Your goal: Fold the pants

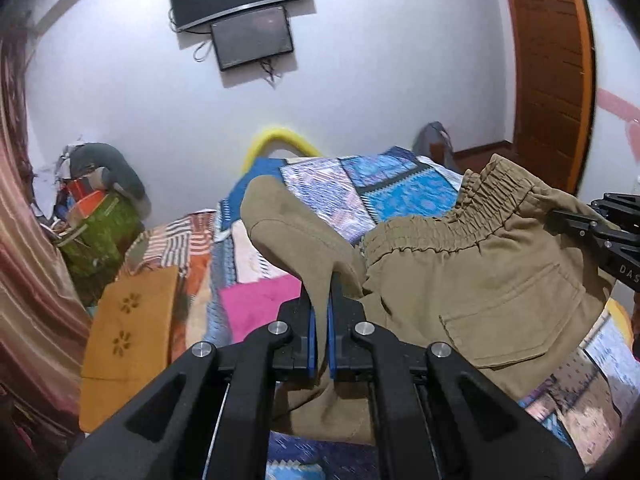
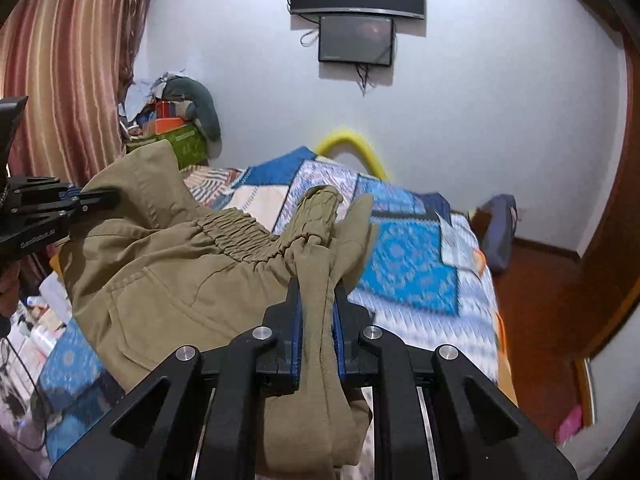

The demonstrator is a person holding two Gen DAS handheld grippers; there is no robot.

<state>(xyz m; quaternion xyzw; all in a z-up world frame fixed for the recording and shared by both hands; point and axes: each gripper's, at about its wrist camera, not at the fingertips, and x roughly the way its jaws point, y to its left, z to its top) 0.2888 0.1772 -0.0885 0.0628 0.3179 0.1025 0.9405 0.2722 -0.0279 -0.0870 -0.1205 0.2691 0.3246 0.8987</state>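
Observation:
Olive-khaki pants (image 1: 480, 280) with an elastic waistband and a patch pocket hang in the air above the bed, stretched between both grippers. My left gripper (image 1: 322, 304) is shut on a fold of the pants at one end of the waist. My right gripper (image 2: 318, 300) is shut on the bunched waistband at the other end. The pants (image 2: 168, 272) fill the left of the right wrist view, where the left gripper (image 2: 96, 200) shows. The right gripper (image 1: 568, 216) shows at the right edge of the left wrist view.
A bed with a blue patchwork quilt (image 2: 408, 264) lies below and ahead. A yellow hoop (image 2: 352, 144) sits at its far end. A pile of bags and boxes (image 1: 96, 216) stands by the striped curtain (image 2: 68, 60). A wooden door (image 1: 552, 72) is on the right.

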